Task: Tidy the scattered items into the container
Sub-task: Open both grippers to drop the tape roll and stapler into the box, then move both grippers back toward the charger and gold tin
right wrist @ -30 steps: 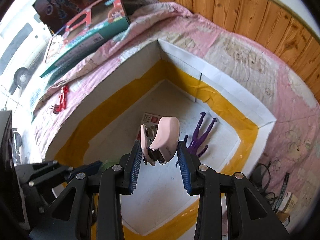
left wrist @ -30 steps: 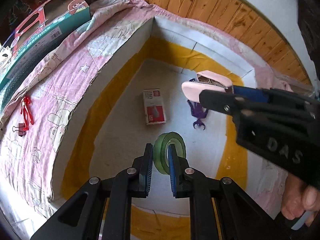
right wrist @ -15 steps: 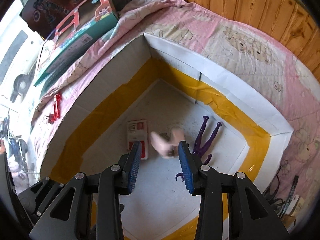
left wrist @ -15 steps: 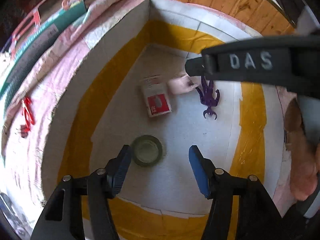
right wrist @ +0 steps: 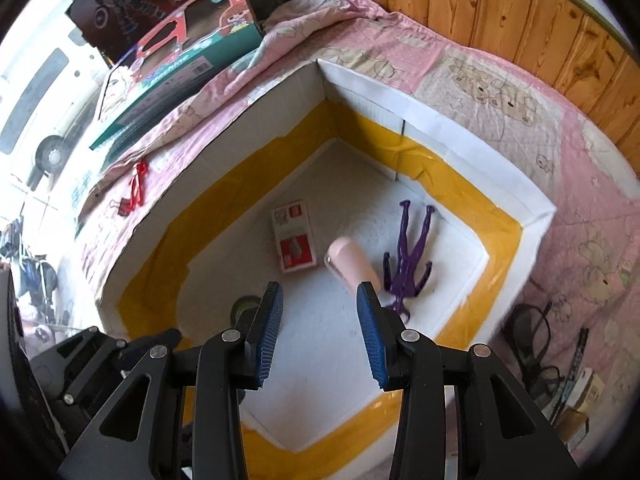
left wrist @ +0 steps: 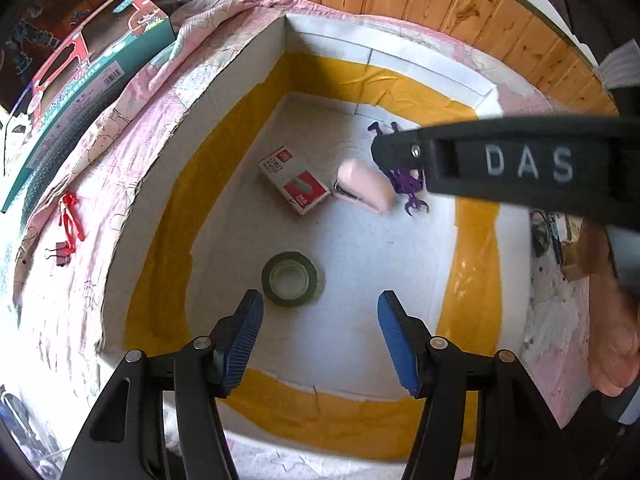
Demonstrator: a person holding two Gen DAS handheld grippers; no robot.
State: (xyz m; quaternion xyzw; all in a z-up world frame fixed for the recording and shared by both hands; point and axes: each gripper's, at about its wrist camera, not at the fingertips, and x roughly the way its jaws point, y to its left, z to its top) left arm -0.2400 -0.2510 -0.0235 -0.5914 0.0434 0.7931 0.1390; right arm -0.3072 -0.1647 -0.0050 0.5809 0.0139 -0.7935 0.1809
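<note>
Both sets of jaws stand released and empty: the left gripper (left wrist: 318,334) hangs over the green tape roll (left wrist: 289,278) on the box (right wrist: 432,120) floor, the right gripper (right wrist: 319,328) above the pink stapler (right wrist: 352,266), which lies between the staple box (right wrist: 294,242) and the purple figure (right wrist: 408,256)

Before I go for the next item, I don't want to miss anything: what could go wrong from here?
Two risks. The red figure and binder clip lie on the pink blanket outside the box, easily overlooked. They lie close together, so the open left tongs might pinch blanket folds or shove one aside.
</note>
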